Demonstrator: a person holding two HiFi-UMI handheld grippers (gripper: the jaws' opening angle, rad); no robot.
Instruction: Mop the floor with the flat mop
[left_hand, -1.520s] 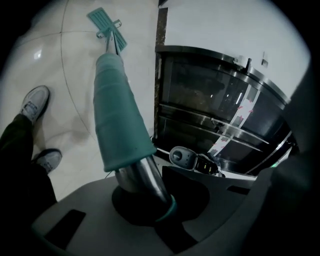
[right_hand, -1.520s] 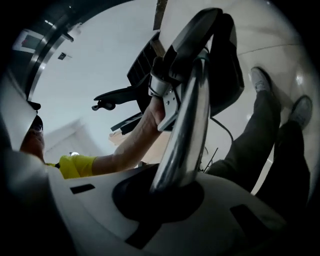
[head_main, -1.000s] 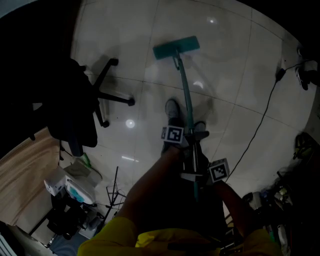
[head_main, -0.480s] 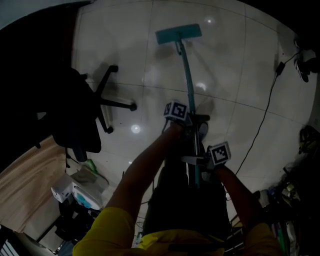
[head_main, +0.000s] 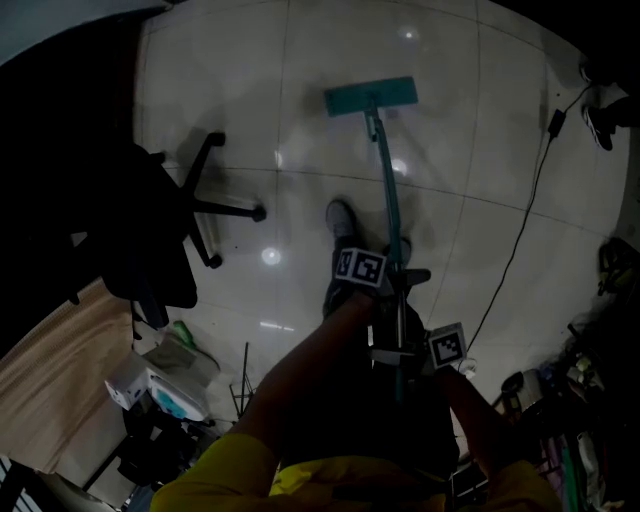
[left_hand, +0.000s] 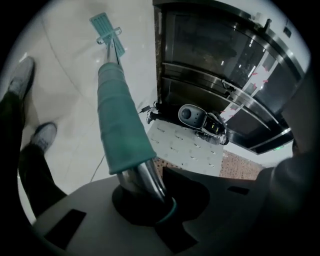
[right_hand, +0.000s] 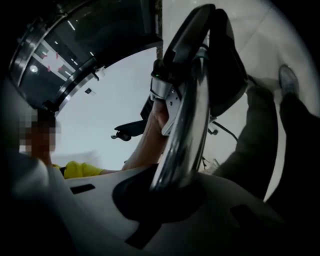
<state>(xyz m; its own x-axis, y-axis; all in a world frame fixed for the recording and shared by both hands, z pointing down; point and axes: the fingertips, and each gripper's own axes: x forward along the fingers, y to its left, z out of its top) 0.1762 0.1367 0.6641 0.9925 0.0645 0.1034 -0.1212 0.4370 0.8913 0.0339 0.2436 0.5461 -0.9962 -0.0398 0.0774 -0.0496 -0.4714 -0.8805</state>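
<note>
White glossy tiles cover the floor (head_main: 455, 150), and lamp reflections show on them as small bright spots. On these tiles the flat mop (left_hand: 122, 125) stands slanted in front of the person, with its teal head (head_main: 371, 97) lying flat on the floor, far from the feet. Its thin pole comes back from the head, passes between two grey shoes (head_main: 343, 218), and reaches both hands.

The left hand-held gripper (left_hand: 145, 197) is the lower one on the pole. Its jaws are closed around the bare metal part, just under the end of the teal sleeve. The right hand-held gripper (right_hand: 175, 192) is higher, near the top end, and its jaws are clamped on the shiny metal pole as well. In the right gripper view the pole goes from these jaws straight to the other gripper. A yellow sleeve (right_hand: 80, 168) shows in that view too.

To the person's left stands a black office chair (head_main: 150, 235) with its star base on the tiles, well apart from the mop head. Beside the chair, at the lower left, is the corner of a wooden worktop (head_main: 50, 370). On the right side a dark cable (head_main: 522, 235) runs across the floor.
</note>
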